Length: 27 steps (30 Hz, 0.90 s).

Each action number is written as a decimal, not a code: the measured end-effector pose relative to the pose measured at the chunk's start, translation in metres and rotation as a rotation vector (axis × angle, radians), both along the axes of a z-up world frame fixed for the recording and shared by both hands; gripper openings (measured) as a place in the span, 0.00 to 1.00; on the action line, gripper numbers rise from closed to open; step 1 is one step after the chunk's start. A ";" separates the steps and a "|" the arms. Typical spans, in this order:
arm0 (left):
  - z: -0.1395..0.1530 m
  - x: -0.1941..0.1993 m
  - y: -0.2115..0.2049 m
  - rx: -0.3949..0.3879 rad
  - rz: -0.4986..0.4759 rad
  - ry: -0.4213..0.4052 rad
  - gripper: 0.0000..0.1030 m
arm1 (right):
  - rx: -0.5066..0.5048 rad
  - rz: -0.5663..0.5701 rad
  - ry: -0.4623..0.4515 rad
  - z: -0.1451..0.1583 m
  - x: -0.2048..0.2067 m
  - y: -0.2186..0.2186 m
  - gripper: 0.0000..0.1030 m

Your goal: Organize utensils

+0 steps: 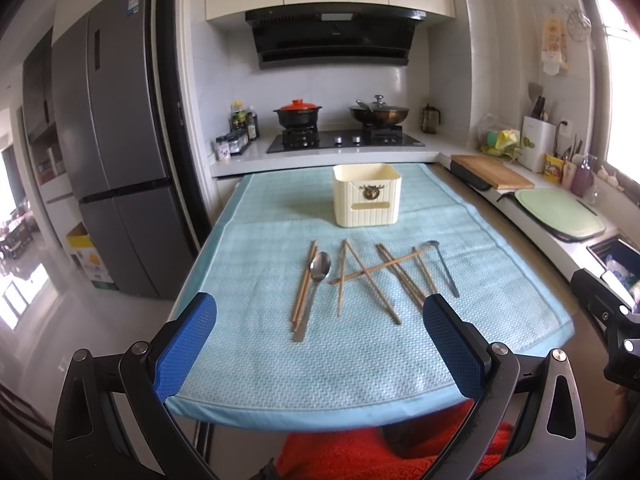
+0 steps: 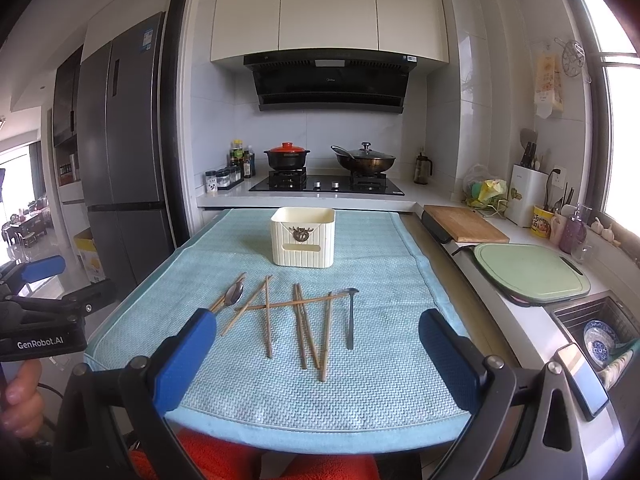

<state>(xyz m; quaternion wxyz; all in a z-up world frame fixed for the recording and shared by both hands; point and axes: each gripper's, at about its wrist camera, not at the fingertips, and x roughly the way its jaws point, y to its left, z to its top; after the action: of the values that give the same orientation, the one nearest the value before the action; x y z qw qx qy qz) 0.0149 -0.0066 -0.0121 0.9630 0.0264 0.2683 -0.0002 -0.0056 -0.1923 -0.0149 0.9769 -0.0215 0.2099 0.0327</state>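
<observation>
1. Where a small table stands in a kitchen, covered edge to edge by a light blue towel (image 1: 280,360) — seen from two gripper cameras looking forward over it.
2. Toward the far end of the towel: a cream utensil box (image 1: 367,194), open at the top, ribbed along its lower half, with a small brown emblem on its front face.
3. Nearer than the box, spread flat across the middle of the towel: wooden chopsticks (image 1: 370,276), several crossing one another, one lying crosswise over the rest.
4. At the left of the spread: a metal spoon (image 1: 320,268), bowl pointing toward the box, touching a pair of chopsticks beside it.
5. At the right of the spread: a slim dark-handled ladle-shaped spoon (image 1: 444,268), just beside the rightmost chopsticks.
6. Left gripper (image 1: 320,346): blue-padded fingers wide apart, holding nothing, raised over the near edge of the towel.
7. Right gripper (image 2: 318,354): likewise spread wide and empty, framing the chopsticks from the near side.
8. At the left edge of the right camera's view: a hand (image 2: 20,396) gripping the other gripper's handle.
9. Beyond the table: a gas hob with a red-lidded black pot (image 1: 297,114) and a lidded wok (image 1: 378,114) — a grey refrigerator (image 1: 116,140) at left.
</observation>
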 end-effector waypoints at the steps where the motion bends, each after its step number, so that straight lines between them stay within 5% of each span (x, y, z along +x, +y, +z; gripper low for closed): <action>1: 0.000 0.000 0.000 0.000 0.000 0.000 1.00 | 0.001 0.001 0.001 0.000 0.000 0.000 1.00; 27: -0.002 0.002 0.001 0.011 -0.002 0.012 1.00 | 0.005 0.004 0.024 -0.003 0.004 0.002 1.00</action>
<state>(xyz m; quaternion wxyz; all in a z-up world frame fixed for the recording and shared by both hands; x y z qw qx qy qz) 0.0165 -0.0061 -0.0139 0.9612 0.0318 0.2739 0.0001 -0.0013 -0.1905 -0.0174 0.9744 -0.0191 0.2213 0.0356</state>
